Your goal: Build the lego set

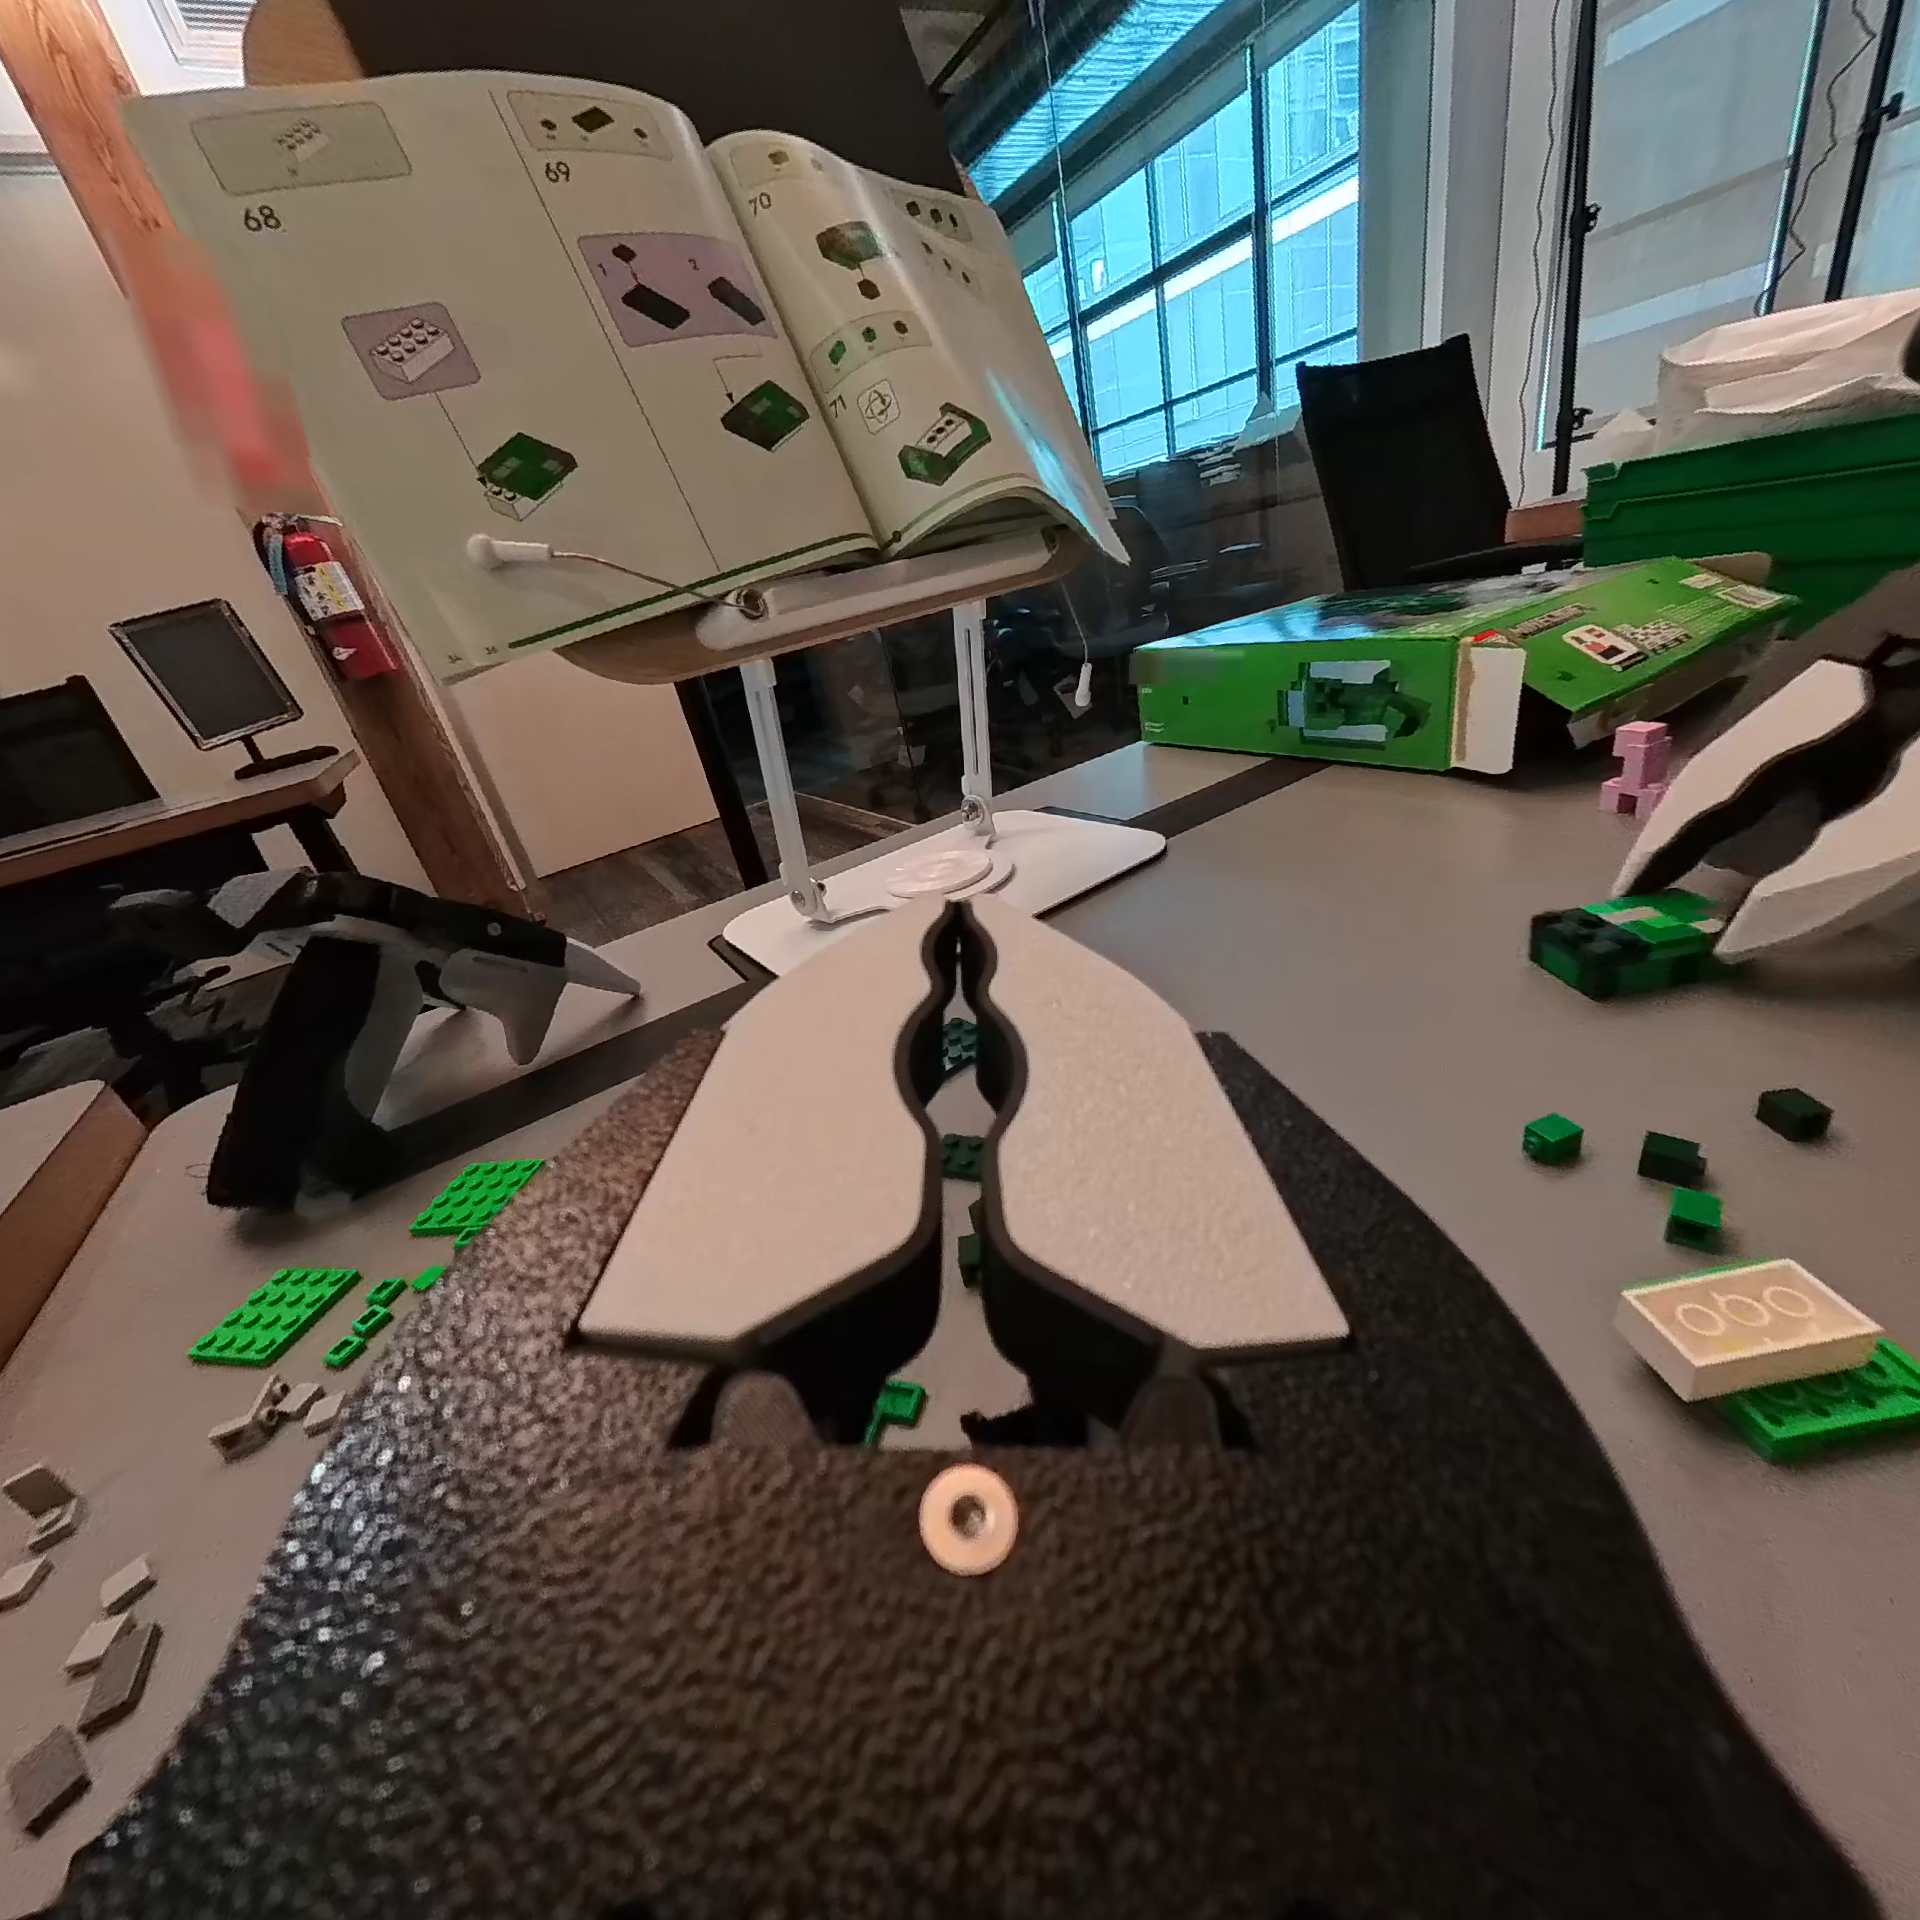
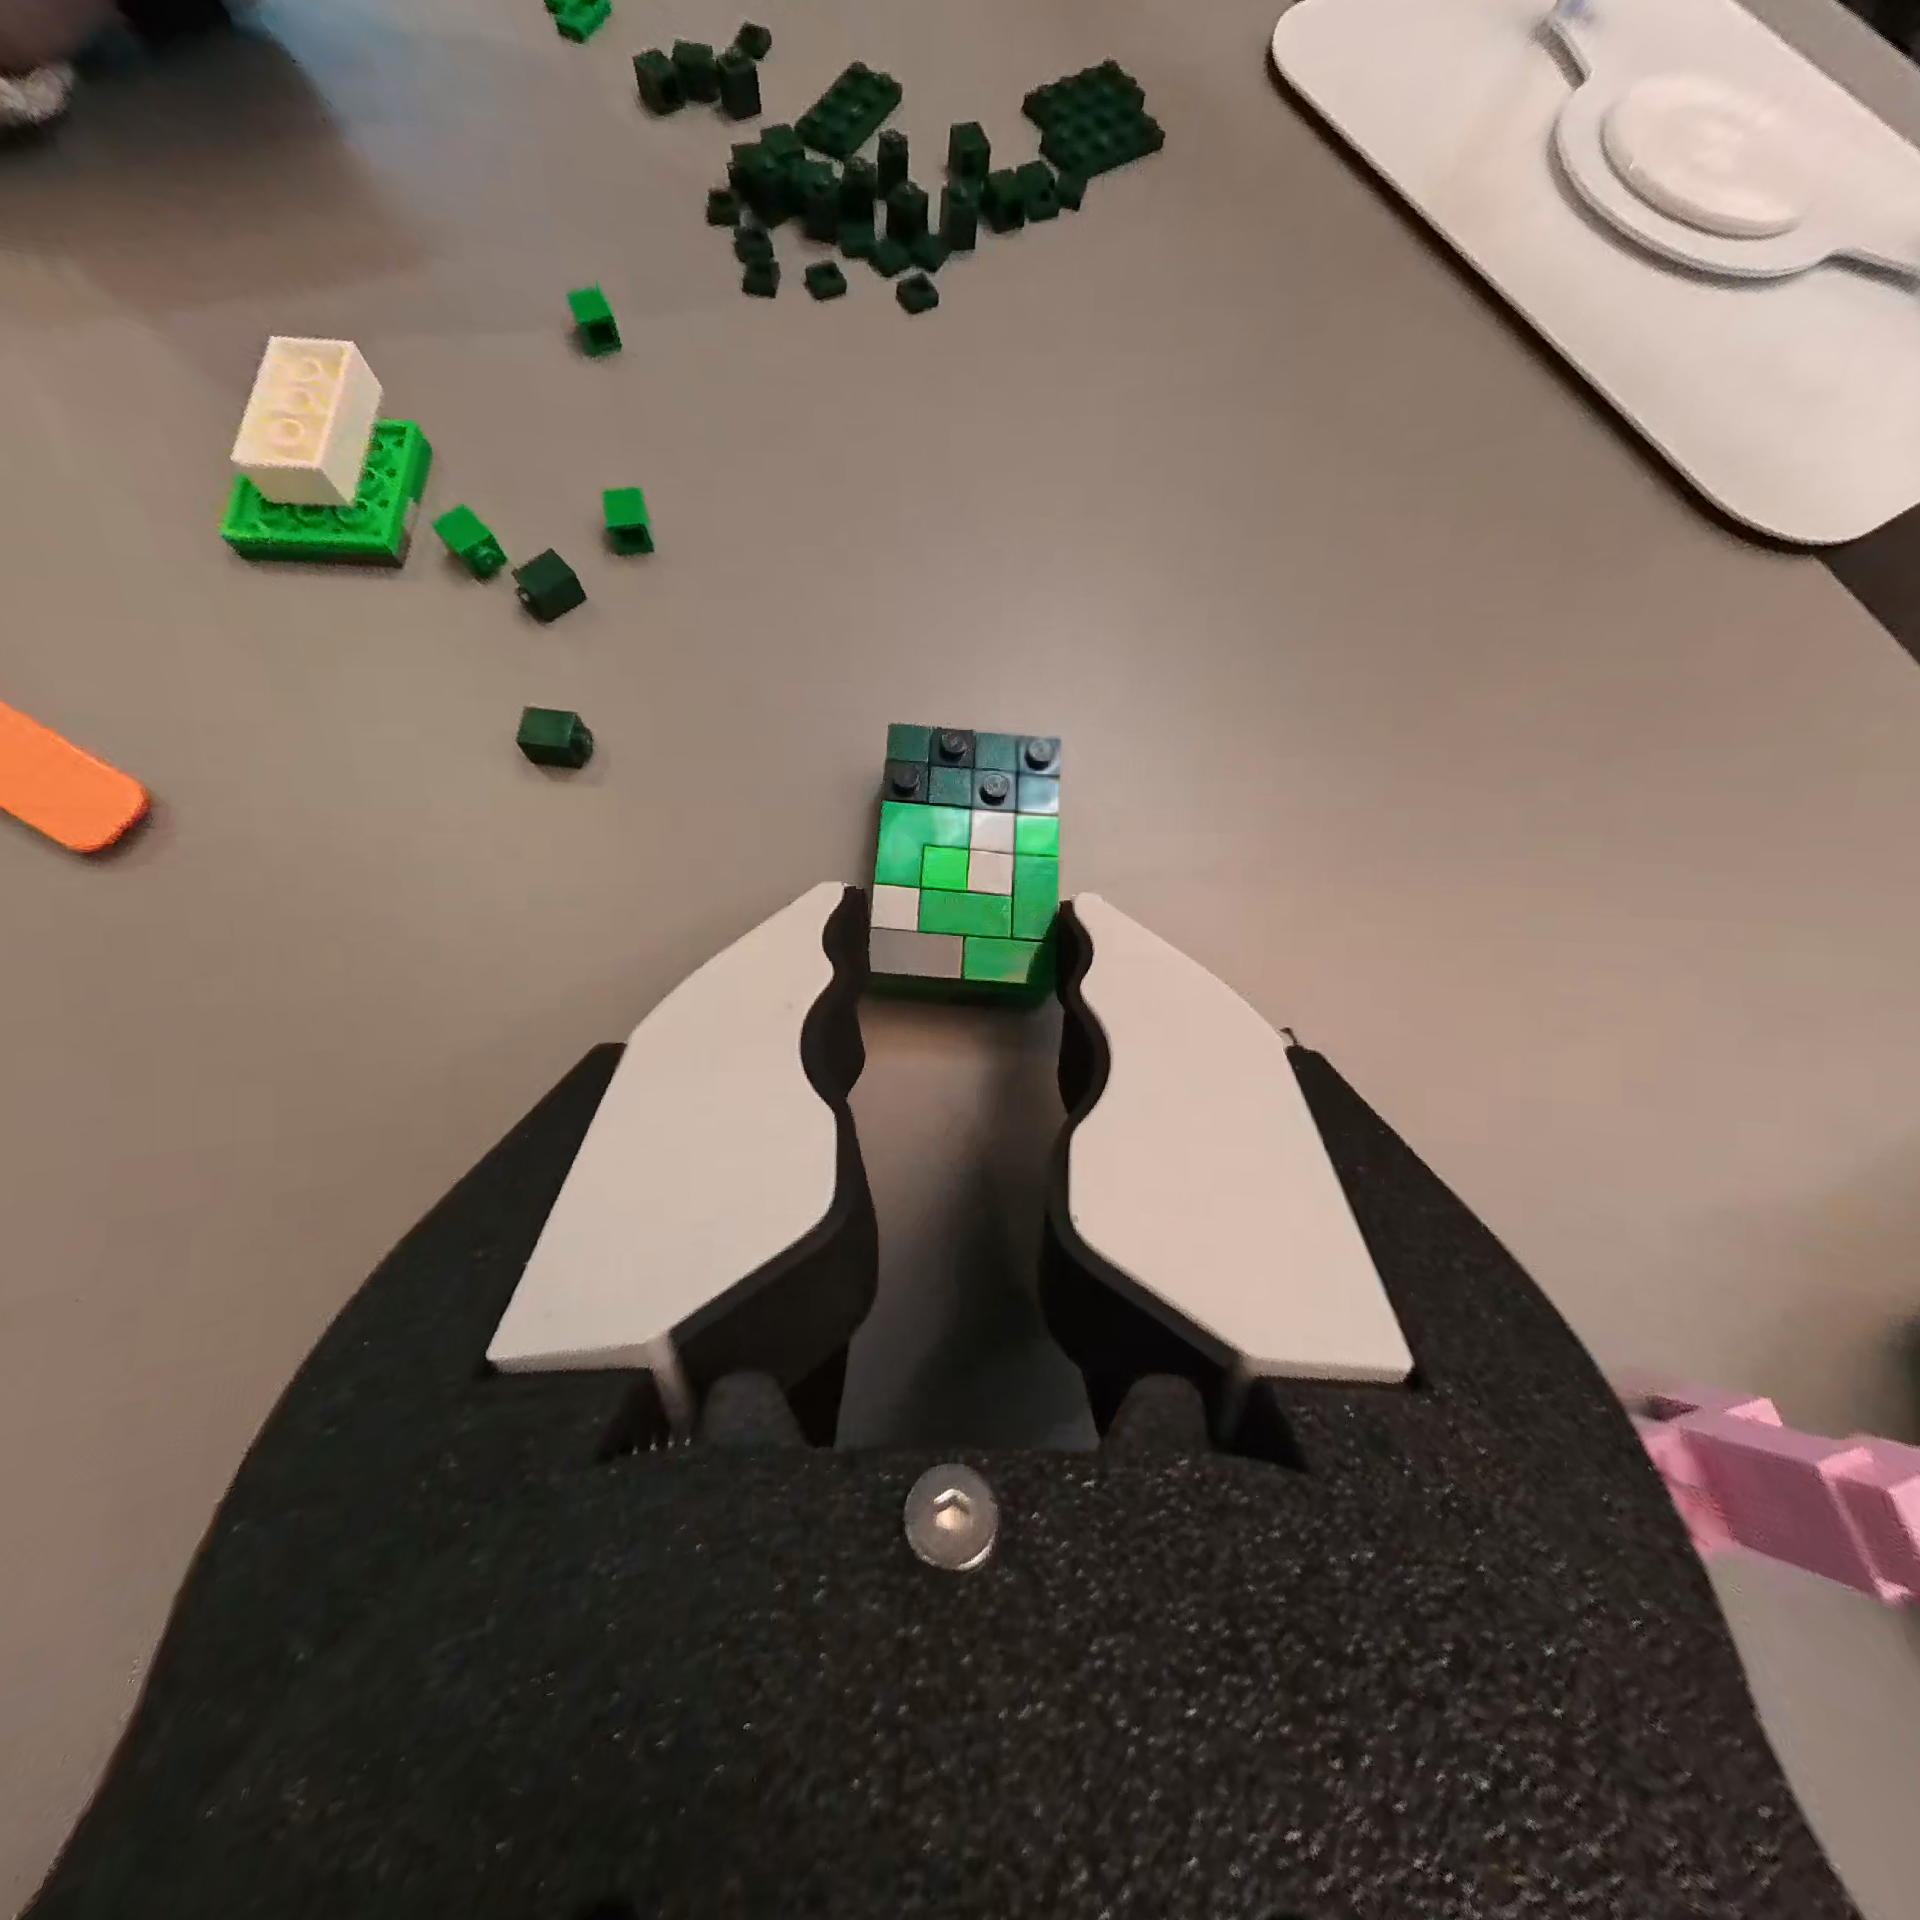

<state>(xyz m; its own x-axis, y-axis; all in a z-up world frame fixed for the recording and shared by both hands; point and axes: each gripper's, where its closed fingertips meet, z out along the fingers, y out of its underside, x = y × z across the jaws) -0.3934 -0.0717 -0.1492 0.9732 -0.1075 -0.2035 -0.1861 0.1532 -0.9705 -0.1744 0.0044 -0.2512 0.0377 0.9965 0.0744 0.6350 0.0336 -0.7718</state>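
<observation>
One green block [image 2: 966, 894] between right jaws

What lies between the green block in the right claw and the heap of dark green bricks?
Only bare grey table between the green block and the heap, as the right wrist view shows.

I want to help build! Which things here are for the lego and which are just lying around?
For the build:
- green block model, between the right claw's fingers
- loose dark green bricks
- white brick on a green plate
- instruction book
- left claw, shut and empty

Just lying about:
- lego box
- fire extinguisher
- black chair
</observation>
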